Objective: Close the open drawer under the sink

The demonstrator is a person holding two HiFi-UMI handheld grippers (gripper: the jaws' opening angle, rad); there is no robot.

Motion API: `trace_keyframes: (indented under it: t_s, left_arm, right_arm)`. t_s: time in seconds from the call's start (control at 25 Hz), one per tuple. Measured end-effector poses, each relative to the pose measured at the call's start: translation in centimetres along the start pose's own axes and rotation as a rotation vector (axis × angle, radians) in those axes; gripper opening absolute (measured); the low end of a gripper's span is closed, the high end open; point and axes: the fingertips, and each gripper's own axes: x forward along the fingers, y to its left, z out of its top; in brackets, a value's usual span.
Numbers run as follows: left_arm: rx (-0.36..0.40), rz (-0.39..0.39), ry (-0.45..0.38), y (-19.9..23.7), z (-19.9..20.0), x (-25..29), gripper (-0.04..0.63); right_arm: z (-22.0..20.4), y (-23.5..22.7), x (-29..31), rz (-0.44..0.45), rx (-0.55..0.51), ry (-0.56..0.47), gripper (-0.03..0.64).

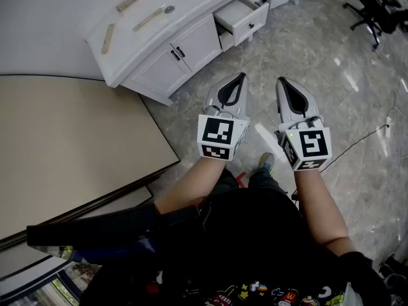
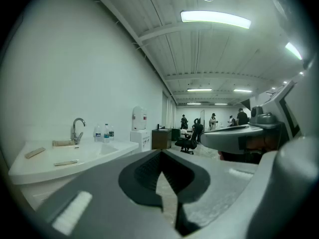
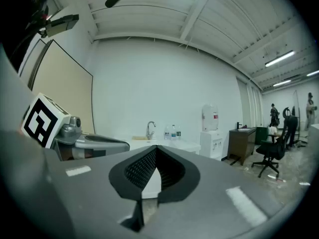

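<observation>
I am standing on the grey marble floor and holding my two claws out in front of me, side by side and a little apart. My left claw is clenched: its two jaws are meeting at the tips and nothing is sitting between them. My right claw is clenched in the same way, and it too is gripping nothing.

Both claws are pointing toward the white cabinet that is carrying the sink counter. The drawer is standing pulled out at the upper right end of this cabinet, showing a dark knob on its front. It is well apart from both claws, and neither one is touching it.

Some flat pale strips are lying on the counter. A large beige board is showing at my left, next to the cabinet. A black office chair is standing far off at the right.

In the left gripper view, a faucet is rising over the counter. Water bottles are standing just beside it, and a water dispenser is standing farther along the wall.
</observation>
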Motion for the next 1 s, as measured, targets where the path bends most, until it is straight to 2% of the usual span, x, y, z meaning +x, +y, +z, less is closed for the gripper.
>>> trace_keyframes:
  t_s: [0.44, 0.84, 1.0]
  left_arm:
    - [-0.005, 0.009, 0.009, -1.7, 0.0, 2.3, 0.002]
    - [0.013, 0.065, 0.005, -4.7, 0.3, 6.1, 0.002]
    - [0.018, 0.085, 0.023, -3.8, -0.3, 8.0, 0.002]
  right_arm:
    - [-0.4, -2.9, -0.4, 0.011, -0.006, -0.021, 0.023]
    - [-1.9, -8.9, -0.7, 0.057, -0.003, -0.017, 0.024]
    - [-3.4, -11.2, 1.8, 0.066, -0.004, 0.006, 0.025]
